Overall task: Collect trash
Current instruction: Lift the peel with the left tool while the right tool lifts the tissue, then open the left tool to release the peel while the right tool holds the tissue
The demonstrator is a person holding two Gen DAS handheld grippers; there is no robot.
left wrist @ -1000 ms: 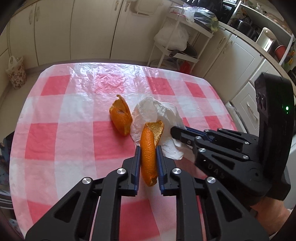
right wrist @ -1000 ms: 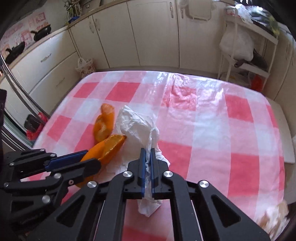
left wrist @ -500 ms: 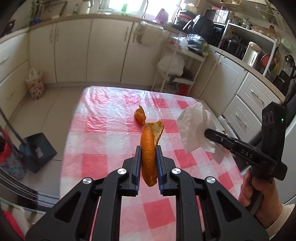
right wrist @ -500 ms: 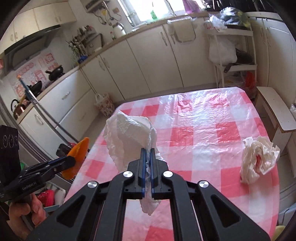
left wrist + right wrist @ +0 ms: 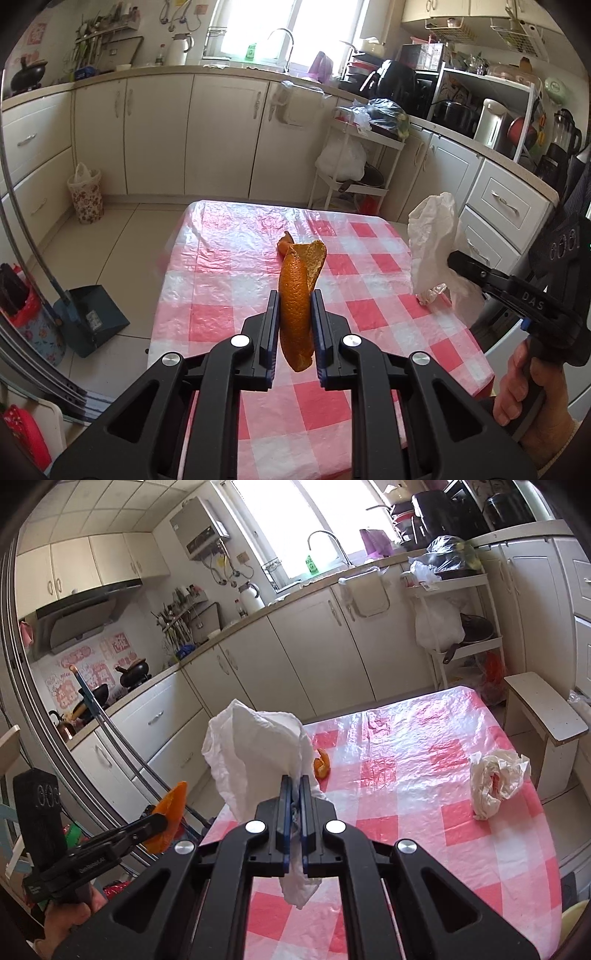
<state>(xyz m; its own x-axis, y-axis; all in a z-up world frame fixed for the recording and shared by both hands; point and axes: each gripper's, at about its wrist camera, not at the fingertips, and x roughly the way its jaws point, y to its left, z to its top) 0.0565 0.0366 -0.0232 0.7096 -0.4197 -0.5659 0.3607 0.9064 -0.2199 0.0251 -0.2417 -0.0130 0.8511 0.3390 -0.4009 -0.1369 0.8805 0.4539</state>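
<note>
My left gripper [image 5: 294, 299] is shut on a long strip of orange peel [image 5: 297, 299], held upright well above the checked tablecloth [image 5: 258, 325]. In the right wrist view this peel [image 5: 168, 812] shows orange at the lower left. My right gripper [image 5: 294, 779] is shut on a crumpled white tissue [image 5: 255, 753], lifted off the table; the left wrist view shows that tissue [image 5: 434, 243] at the right. A second piece of orange peel [image 5: 321, 764] lies on the cloth, partly hidden behind the held peel in the left wrist view. A crumpled white wrapper [image 5: 495, 779] lies near the table's right edge.
A blue dustpan [image 5: 88, 314] with a long handle stands on the floor left of the table. A flowered bin [image 5: 86, 199] sits by the cabinets. A white shelf rack [image 5: 354, 162] stands behind the table, and a small stool [image 5: 543, 723] at its far right corner.
Both grippers have risen and drawn back from the table with the peel and the tissue. The table looks smaller and farther, and more of the kitchen shows.
</note>
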